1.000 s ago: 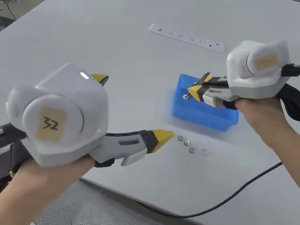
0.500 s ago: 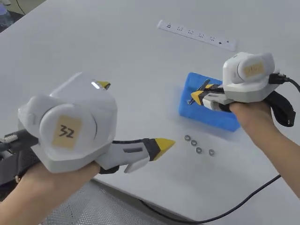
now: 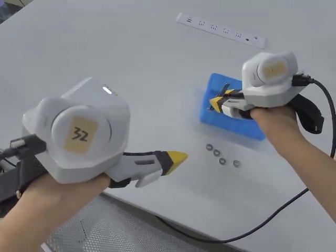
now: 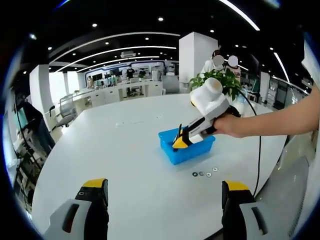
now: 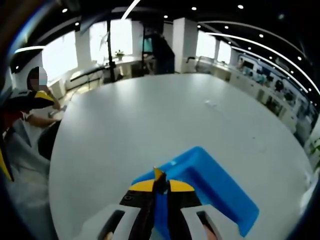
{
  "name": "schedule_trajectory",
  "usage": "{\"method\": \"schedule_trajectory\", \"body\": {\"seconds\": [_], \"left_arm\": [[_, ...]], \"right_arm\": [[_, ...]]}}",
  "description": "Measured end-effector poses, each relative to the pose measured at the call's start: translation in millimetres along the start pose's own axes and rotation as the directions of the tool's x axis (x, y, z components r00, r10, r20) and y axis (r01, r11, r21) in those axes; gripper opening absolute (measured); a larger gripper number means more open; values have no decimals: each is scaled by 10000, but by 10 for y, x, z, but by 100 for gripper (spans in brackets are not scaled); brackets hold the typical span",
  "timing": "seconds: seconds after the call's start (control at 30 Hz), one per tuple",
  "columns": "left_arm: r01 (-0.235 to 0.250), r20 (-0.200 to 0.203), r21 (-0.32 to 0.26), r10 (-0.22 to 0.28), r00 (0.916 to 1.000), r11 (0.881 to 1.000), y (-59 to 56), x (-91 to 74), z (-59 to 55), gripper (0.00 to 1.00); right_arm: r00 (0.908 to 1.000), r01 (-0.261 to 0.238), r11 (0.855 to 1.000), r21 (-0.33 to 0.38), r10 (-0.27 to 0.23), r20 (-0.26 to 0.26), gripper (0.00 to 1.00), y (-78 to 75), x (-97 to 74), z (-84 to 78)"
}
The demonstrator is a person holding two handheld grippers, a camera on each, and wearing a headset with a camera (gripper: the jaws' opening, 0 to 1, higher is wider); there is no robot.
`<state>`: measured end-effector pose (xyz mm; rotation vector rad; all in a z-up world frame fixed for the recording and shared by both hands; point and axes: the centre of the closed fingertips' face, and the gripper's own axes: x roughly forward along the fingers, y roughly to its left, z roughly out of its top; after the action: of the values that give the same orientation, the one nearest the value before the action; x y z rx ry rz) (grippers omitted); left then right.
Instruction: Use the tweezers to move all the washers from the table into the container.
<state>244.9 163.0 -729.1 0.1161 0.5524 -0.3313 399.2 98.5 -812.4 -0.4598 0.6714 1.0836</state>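
Note:
Several small metal washers (image 3: 222, 156) lie in a short row on the grey table (image 3: 131, 58), just in front of a blue container (image 3: 231, 116). My right gripper (image 3: 215, 102) is shut on black tweezers (image 3: 224, 90) and hovers over the container's left part. In the right gripper view the tweezers' tip (image 5: 157, 173) pokes out past the yellow jaws above the blue container (image 5: 215, 187); whether it holds a washer I cannot tell. My left gripper (image 3: 149, 126) hangs open at the near left, well away from the washers (image 4: 202, 173), its jaws wide apart (image 4: 165, 185).
A white power strip (image 3: 220, 30) lies at the far side of the table. A black cable (image 3: 262, 220) trails from the right gripper across the near right corner. The table's front edge (image 3: 157, 215) runs close below the left gripper. People stand beyond the table (image 4: 220, 62).
The head view has shifted a little. The right gripper with the tweezers has stayed over the container's left part, and the washers have not moved.

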Motion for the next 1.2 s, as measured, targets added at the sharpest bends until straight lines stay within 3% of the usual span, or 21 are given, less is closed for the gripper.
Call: {"method": "schedule_trajectory", "body": {"seconds": [0.27, 0.5, 0.67, 0.97, 1.2], "left_arm": [[-88, -44, 115, 89, 10000, 9999, -28, -18, 30, 97], [-92, 161, -39, 93, 9998, 10000, -36, -48, 77, 98], [-94, 197, -65, 96, 9998, 9999, -42, -63, 68, 98], [-152, 312, -19, 153, 9994, 9999, -29, -82, 110, 98], [-196, 203, 61, 194, 9996, 9998, -14, -88, 91, 96]], "right_arm": [[9998, 155, 9999, 66, -156, 120, 4, -26, -64, 58], [9968, 99, 9987, 510, -139, 786, 4, 68, -375, 214], [9927, 111, 9995, 291, -145, 1193, 4, 194, -581, 315], [9941, 132, 9989, -457, -82, 1079, 4, 398, -729, 261], [9963, 61, 9994, -337, -31, 858, 4, 464, -750, 164]]}}
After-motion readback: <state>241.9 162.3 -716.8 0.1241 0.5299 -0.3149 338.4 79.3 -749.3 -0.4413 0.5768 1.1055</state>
